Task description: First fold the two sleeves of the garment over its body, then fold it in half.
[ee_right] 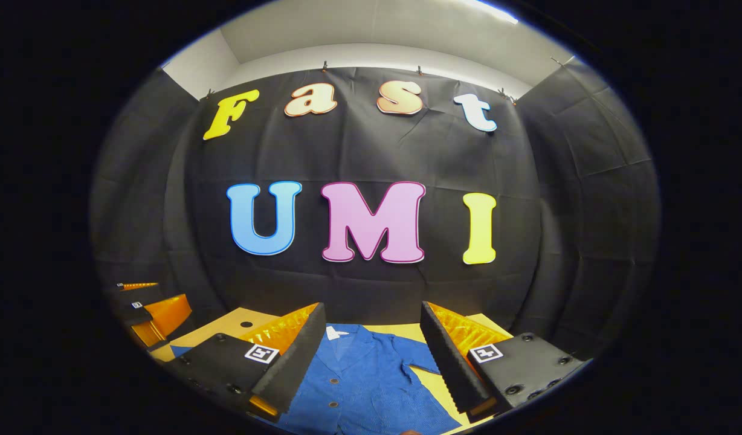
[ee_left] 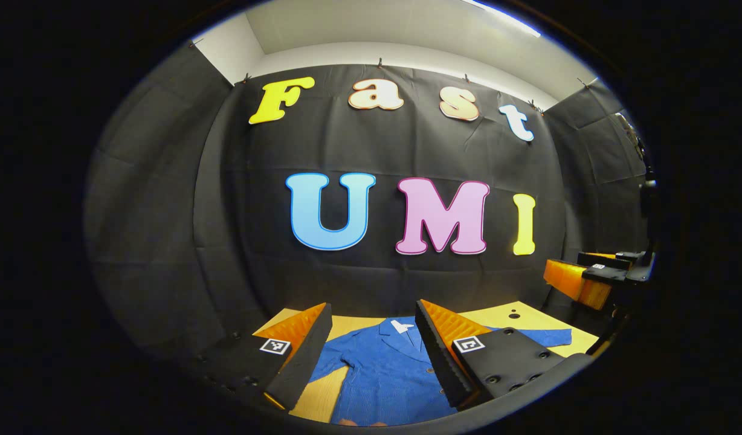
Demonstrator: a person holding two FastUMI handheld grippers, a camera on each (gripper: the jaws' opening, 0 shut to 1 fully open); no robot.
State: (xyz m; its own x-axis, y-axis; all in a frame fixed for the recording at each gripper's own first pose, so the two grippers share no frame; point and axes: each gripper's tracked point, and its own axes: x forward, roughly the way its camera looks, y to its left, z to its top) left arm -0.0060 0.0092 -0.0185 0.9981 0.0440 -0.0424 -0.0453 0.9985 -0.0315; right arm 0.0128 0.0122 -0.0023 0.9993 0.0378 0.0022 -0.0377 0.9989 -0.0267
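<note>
A blue button-up shirt (ee_left: 380, 371) lies flat on a yellow table (ee_left: 498, 314), collar toward the booth wall, a white tag at its neck. One short sleeve (ee_left: 549, 336) lies spread to the right in the left gripper view. The left gripper (ee_left: 374, 347) hovers open above the shirt's chest with nothing between its fingers. In the right gripper view the same shirt (ee_right: 362, 380) lies below the open right gripper (ee_right: 371, 350), and a sleeve (ee_right: 416, 356) lies spread toward the right finger. The right gripper (ee_left: 588, 281) also appears at the far right of the left gripper view, the left gripper (ee_right: 147, 308) at the far left of the right gripper view.
The yellow table (ee_right: 238, 320) ends close to the black cloth wall behind it. Small dark holes (ee_left: 514, 315) mark the tabletop near its back corners. Bare table lies on both sides of the shirt.
</note>
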